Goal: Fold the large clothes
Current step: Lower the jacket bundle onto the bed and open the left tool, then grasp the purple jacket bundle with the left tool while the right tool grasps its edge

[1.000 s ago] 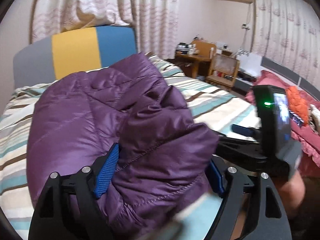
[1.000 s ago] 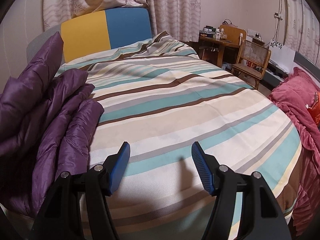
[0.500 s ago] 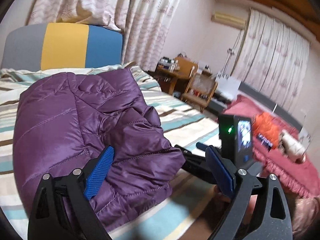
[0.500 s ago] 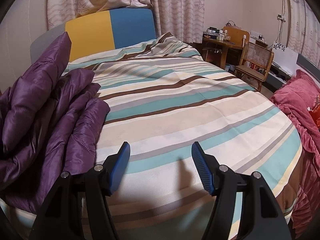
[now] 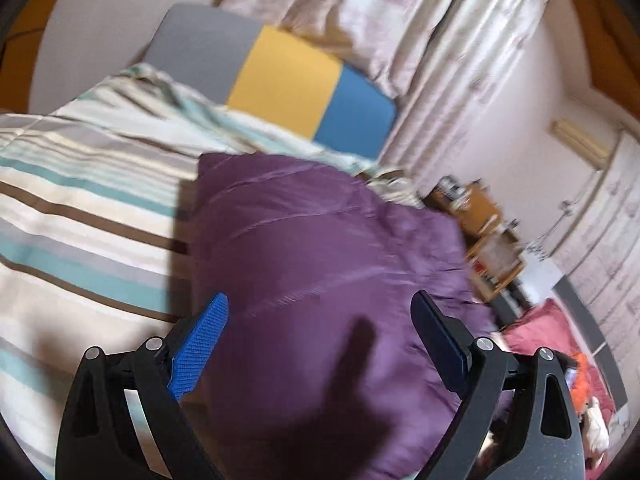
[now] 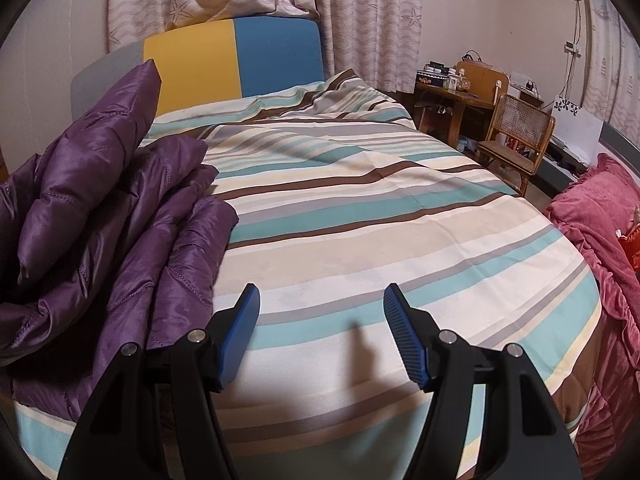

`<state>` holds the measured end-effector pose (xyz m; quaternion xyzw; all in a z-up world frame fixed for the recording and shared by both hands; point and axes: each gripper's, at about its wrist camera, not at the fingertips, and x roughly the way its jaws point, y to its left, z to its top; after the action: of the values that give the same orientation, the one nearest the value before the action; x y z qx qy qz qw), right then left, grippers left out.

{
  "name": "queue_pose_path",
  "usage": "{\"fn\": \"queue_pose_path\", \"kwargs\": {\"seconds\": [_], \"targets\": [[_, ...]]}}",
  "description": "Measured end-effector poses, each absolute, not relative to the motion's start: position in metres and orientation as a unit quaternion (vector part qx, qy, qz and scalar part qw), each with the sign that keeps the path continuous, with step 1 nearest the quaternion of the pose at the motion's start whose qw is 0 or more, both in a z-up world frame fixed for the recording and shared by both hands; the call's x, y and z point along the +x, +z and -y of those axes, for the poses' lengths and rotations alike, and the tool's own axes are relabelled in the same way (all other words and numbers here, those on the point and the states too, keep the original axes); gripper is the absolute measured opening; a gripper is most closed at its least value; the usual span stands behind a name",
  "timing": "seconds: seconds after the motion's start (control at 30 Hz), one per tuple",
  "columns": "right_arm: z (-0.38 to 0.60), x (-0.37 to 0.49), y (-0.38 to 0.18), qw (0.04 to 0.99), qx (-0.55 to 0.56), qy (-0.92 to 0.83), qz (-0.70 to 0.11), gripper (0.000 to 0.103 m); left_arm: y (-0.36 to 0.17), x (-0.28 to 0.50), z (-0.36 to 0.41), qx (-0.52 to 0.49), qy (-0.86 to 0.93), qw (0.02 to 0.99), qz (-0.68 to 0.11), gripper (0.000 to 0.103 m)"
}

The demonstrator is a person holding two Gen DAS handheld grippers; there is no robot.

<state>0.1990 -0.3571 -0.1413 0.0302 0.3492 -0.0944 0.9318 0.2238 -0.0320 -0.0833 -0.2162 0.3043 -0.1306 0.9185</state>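
A second ago the left gripper was clamped on a thick fold of the purple down jacket; its jaws have just been opening, and now they stand wide with nothing pinched, the jacket lying below and ahead of them. The left wrist view has also rolled, so the bed tilts down to the right and the picture is blurred. The right gripper looks the same as before: jaws partly apart, empty, over bare striped cover.

In the left wrist view the striped bedcover fills the left side, the grey, yellow and blue headboard sits at upper centre, and patterned curtains hang behind it. At right are a wooden desk and a red blanket. The gripper's shadow falls on the jacket at lower centre.

In the right wrist view the jacket is bunched in puffy folds at the left edge of the frame, on the bed's left side, with one flap standing up toward the headboard. A cane-backed chair stands at right. The jacket's long axis runs from the near edge of the bed toward the headboard.
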Motion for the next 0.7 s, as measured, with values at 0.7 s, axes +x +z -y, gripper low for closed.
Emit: {"fn": "queue_pose_path", "kwargs": {"seconds": [0.7], "targets": [[0.334, 0.213, -0.050, 0.959, 0.051, -0.044, -0.275, 0.065, -0.079, 0.241, 0.028, -0.151, -0.122, 0.928, -0.318, 0.092]]}}
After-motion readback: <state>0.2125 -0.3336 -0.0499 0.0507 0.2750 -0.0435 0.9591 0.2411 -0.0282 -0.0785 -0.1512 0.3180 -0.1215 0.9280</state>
